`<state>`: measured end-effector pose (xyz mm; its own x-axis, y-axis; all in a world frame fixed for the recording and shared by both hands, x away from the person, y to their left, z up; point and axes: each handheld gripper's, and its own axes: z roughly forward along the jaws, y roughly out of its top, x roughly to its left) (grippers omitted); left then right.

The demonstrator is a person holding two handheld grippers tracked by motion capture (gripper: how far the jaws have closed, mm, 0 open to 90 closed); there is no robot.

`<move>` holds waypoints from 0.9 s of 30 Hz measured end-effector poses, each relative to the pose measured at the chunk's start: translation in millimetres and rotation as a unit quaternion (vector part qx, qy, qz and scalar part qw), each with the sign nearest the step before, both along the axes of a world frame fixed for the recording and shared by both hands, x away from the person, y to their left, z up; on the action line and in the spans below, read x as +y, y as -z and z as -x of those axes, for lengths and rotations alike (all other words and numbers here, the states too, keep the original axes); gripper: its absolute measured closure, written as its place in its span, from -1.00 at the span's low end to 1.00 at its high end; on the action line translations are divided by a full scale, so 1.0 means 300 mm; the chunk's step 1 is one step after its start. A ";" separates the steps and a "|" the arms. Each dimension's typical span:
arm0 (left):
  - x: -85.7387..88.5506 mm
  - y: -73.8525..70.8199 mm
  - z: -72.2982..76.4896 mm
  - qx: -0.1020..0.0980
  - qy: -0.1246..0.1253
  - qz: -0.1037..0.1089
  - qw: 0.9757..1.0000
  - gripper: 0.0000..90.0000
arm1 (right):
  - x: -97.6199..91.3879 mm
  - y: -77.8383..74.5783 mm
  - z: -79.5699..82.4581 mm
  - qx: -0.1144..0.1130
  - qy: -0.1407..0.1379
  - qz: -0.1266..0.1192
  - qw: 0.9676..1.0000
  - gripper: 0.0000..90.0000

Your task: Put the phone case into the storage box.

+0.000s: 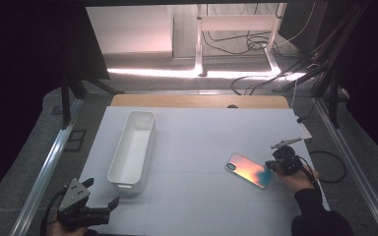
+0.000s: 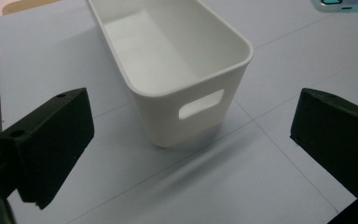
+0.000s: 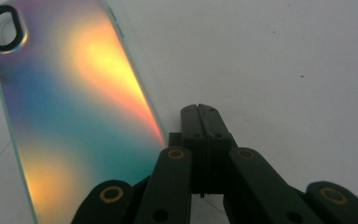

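An iridescent phone case (image 1: 248,170) lies flat on the white table sheet at the right, camera cut-out toward the left. My right gripper (image 1: 271,166) rests at its right end. In the right gripper view the black jaws (image 3: 204,114) are pressed together with nothing between them, just beside the long edge of the phone case (image 3: 74,107). My left gripper (image 1: 102,192) hovers at the table's front left corner, open. In the left gripper view its gripper (image 2: 191,135) has jaws spread wide, facing the handle end of a white bin (image 2: 168,121). The bin (image 1: 126,187) stands empty.
The white sheet (image 1: 197,142) covers a wooden table whose far edge (image 1: 199,101) shows at the back. Metal rails (image 1: 49,162) run along both sides. Cables (image 1: 332,167) trail off the table's right edge and over the floor behind.
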<state>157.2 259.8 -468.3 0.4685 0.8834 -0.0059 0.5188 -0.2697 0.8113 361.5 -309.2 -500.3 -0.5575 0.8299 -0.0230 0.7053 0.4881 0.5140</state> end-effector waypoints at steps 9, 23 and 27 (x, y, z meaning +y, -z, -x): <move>0.000 0.000 0.000 0.000 0.000 -0.001 1.000 -1.00 | 0.010 -0.002 0.065 0.024 -0.020 -0.016 0.999 0.99; -0.003 0.000 -0.001 0.000 0.000 -0.003 1.000 -1.00 | 0.060 -0.012 0.178 0.038 -0.057 -0.013 0.998 0.99; -0.001 0.000 -0.002 0.000 -0.002 -0.001 1.000 -1.00 | 0.042 -0.032 0.179 0.030 -0.041 -0.031 0.998 0.67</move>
<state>157.7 259.4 -468.3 0.4657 0.8849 -0.0048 0.5204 -0.2695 0.8103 307.7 -296.6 -490.7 -0.6227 0.7800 0.0622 0.6946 0.5143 0.5030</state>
